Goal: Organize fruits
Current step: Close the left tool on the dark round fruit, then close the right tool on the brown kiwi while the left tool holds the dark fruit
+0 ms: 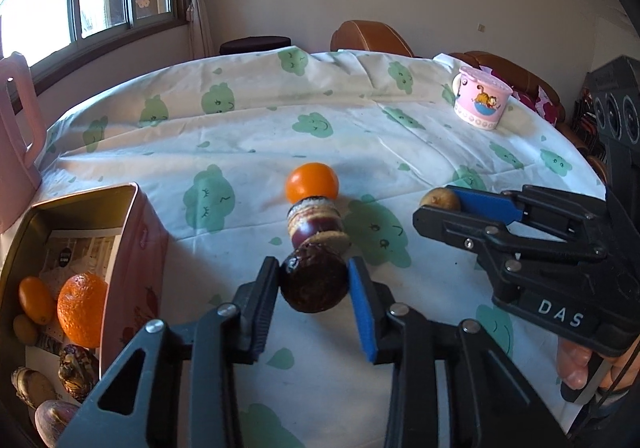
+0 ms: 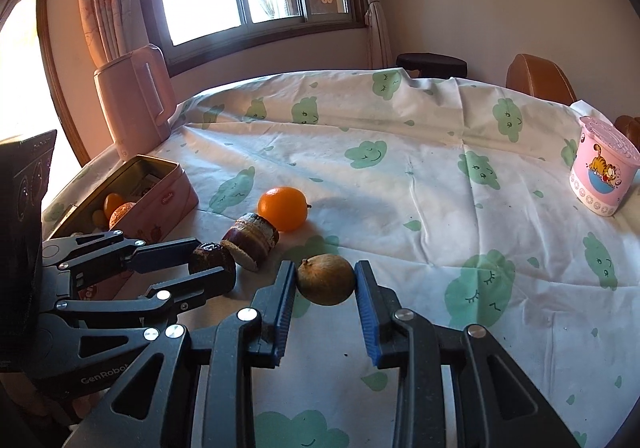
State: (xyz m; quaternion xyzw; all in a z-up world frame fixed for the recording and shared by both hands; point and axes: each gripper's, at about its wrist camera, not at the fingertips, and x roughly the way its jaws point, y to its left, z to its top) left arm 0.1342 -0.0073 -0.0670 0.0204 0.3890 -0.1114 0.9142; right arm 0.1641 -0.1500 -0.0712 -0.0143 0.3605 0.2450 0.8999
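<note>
Fruits, loose, four on the tablecloth point(image 2: 400, 176): dark round fruit point(image 1: 314, 284), purple fruit with cut tan ends point(image 1: 316, 222), orange citrus point(image 1: 312, 183), brown-green fruit point(image 2: 326, 279). The first three lie in a touching row running away from the left wrist view; the fourth lies apart to their right.

Fruits, already stowed: large orange point(image 1: 82, 308), small orange fruits and dark ridged pieces in the pink tin point(image 1: 136, 268), which stands open at the left edge of the table.

Left gripper point(image 1: 314, 290): pads clamped on the dark round fruit, one on each flank. The fruit appears to rest on the cloth, touching the purple fruit behind it.

Right gripper point(image 2: 325, 282): pads closed against both sides of the brown-green fruit, which appears still down on the cloth.

Handling note (judgement): lift each fruit straight up before travelling. The dark fruit abuts the purple one, so a sideways drag would likely roll the row. Both are round and held near their widest part; a steady squeeze should keep them from slipping. Carry over the tin's near wall, then lower.

Obstructions: the tin wall lies between the left gripper and the tin's interior. The large orange takes up much of the middle.

Other items: pink kettle point(image 2: 134, 98) behind the tin; pink cartoon cup point(image 2: 600, 176) far right, well apart; brown chairs point(image 1: 370, 36) beyond the table.
</note>
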